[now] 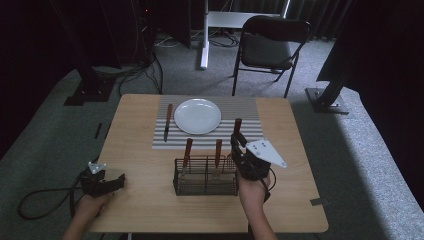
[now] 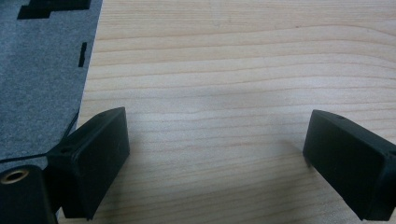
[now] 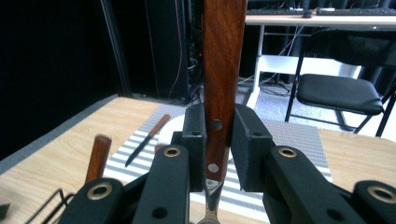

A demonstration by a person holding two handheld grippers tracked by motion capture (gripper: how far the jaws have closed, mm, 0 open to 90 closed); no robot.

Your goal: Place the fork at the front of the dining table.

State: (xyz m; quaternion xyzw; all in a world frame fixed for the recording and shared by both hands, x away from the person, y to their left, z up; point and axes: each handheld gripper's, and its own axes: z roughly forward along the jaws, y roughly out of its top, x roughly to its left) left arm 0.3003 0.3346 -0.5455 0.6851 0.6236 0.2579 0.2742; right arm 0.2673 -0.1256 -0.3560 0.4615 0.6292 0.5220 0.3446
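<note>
While my left tongs point(image 1: 119, 182) rest at the lower left of the high view, spread wide over bare table point(image 2: 224, 70) with nothing between them, my right tongs point(image 3: 219, 140) are clamped on the wooden-handled fork point(image 3: 223, 56). Its handle stands upright between the pads, rising past them to the frame's top, right of the wire caddy point(image 1: 205, 176), below the striped mat point(image 1: 240, 107).

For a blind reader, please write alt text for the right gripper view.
The right claw grips an upright wooden-handled utensil by its handle. Beyond lie a striped placemat, a knife and a chair.
</note>
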